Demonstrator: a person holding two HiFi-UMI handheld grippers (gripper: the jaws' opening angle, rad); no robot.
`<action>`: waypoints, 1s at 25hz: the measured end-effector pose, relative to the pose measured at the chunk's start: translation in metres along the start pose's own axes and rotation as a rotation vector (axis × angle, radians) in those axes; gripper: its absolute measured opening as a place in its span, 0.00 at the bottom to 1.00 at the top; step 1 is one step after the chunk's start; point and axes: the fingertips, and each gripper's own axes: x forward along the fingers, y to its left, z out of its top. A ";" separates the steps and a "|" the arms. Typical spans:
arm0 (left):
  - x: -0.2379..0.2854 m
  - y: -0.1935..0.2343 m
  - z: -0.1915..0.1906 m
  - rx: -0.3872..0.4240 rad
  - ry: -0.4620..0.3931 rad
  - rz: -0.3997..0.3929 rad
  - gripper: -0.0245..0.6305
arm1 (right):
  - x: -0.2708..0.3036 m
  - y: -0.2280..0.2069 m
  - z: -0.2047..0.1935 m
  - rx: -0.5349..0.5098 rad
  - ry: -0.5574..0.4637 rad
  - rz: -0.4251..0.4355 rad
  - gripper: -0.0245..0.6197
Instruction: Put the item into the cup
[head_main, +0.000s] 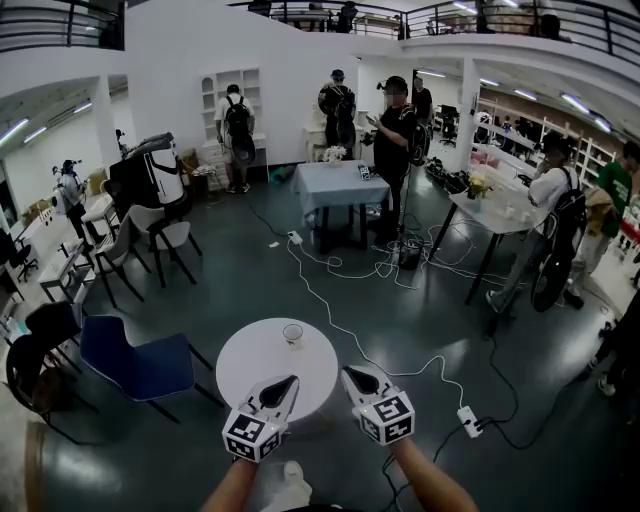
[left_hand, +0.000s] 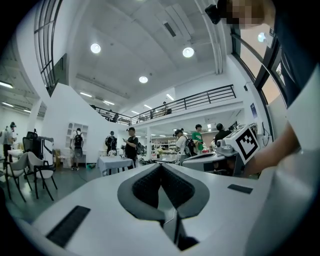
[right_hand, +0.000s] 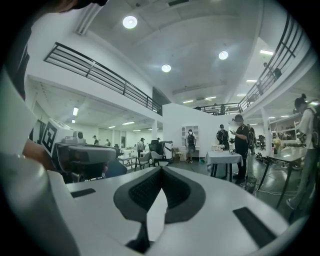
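Both tools hang low at the near edge of the round white table (head_main: 250, 360). The left gripper (head_main: 288, 384) has its jaws pressed together on nothing, and the right gripper (head_main: 352, 375) is likewise closed and empty. I judge the pick-up is not yet begun. Next I must find the item, which no view shows. Just beyond, the cup (head_main: 292, 334) stands upright. Farther off are a blue chair (head_main: 140, 366), a white cable (head_main: 330, 322) across the dark floor, and people standing.

The cup (head_main: 292, 333) is a small, pale, open-topped container. It stands upright with its mouth upward on the round white worktop (head_main: 250, 372). It sits near the worktop's far edge, right of centre. Its contents cannot be determined.
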 end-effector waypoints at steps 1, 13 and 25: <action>-0.002 -0.004 -0.002 -0.001 0.003 0.001 0.06 | -0.003 0.002 -0.002 0.002 0.000 0.002 0.06; -0.010 -0.037 -0.009 0.002 0.031 -0.006 0.06 | -0.026 0.004 -0.010 0.011 -0.007 0.013 0.06; -0.023 -0.036 -0.002 -0.016 0.017 -0.015 0.06 | -0.035 0.015 0.000 0.023 -0.014 0.006 0.06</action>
